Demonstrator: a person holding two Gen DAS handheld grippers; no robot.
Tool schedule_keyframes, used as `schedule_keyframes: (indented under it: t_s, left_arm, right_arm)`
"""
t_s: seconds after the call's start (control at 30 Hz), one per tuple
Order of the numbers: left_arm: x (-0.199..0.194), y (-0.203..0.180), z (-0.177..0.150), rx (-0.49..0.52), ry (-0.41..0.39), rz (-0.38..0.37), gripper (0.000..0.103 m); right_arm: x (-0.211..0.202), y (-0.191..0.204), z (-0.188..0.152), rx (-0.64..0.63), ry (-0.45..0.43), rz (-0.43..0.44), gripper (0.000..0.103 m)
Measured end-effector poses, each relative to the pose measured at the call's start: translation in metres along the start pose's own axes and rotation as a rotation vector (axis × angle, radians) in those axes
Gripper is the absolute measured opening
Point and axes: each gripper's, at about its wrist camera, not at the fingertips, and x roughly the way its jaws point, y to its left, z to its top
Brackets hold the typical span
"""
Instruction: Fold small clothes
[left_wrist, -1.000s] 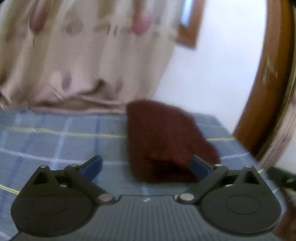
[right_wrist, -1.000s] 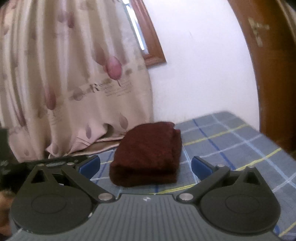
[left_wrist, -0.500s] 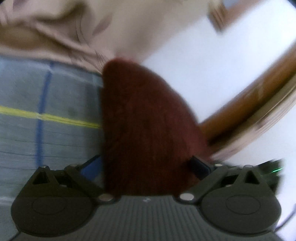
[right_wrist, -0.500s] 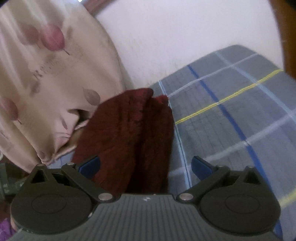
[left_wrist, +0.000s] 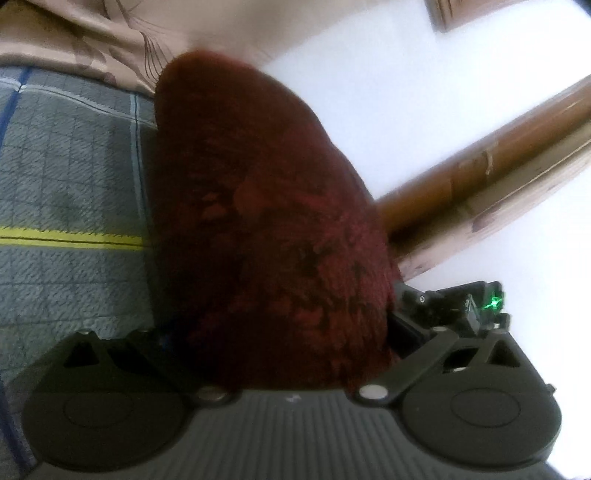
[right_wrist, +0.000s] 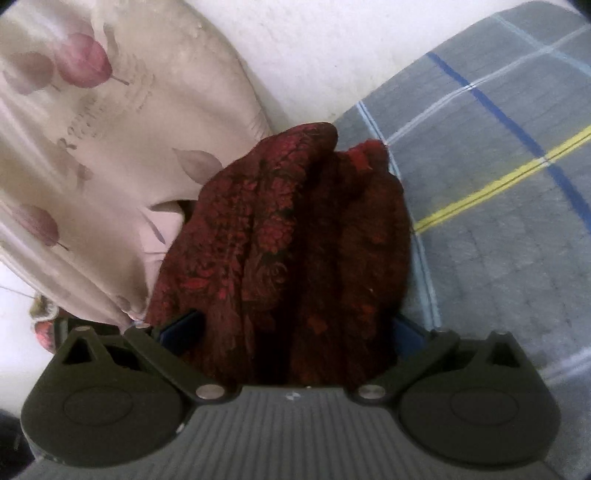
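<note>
Fingers of two grippers around one folded maroon garment.

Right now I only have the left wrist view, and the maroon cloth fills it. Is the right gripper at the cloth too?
Observer: Yes. The maroon cloth sits between the fingers of the right gripper, whose jaws stand wide apart, not clamped.
Operator: Can you see how it is folded?
Observer: In the right wrist view several folds stand side by side, edge-on, and one shows a red patterned face.
Operator: Are that gripper's pads visible?
Observer: Yes, the blue pads show, one on each side of the cloth.
</note>
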Motion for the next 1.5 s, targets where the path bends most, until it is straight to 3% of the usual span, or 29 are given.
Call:
schedule_keyframes:
  t_s: [0.03,0.1,0.2,0.27,0.57,0.83,1.13,1.5]
  left_arm:
    - [0.001,-0.003,-0.002,0.011,-0.006,0.018,0.1]
    - [-0.001,-0.009,-0.006,0.021,-0.027,0.053,0.088]
    - [-0.008,-0.02,-0.016,0.041,-0.062,0.076,0.076]
    - [-0.014,-0.03,-0.025,0.052,-0.079,0.078,0.074]
    - [-0.091,-0.078,-0.071,0.124,-0.119,0.087,0.074]
    - [-0.165,-0.103,-0.135,0.197,-0.143,0.131,0.074]
    - [-0.183,-0.066,-0.18,0.147,-0.141,0.187,0.074]
    - [-0.171,-0.04,-0.203,0.136,-0.176,0.246,0.077]
  right_arm:
    - [0.001,0.001,-0.001,-0.004,-0.001,0.002,0.099]
    - [0.001,-0.001,-0.004,0.015,0.016,0.03,0.077]
    - [-0.004,-0.003,-0.008,0.04,0.0,0.052,0.067]
    - [-0.012,0.0,-0.011,0.052,-0.02,0.065,0.06]
    - [-0.055,0.053,-0.049,0.013,-0.047,0.136,0.059]
    - [-0.09,0.107,-0.114,-0.032,-0.044,0.219,0.059]
    - [-0.074,0.127,-0.174,-0.036,0.0,0.199,0.059]
    - [-0.039,0.114,-0.202,-0.041,0.053,0.127,0.059]
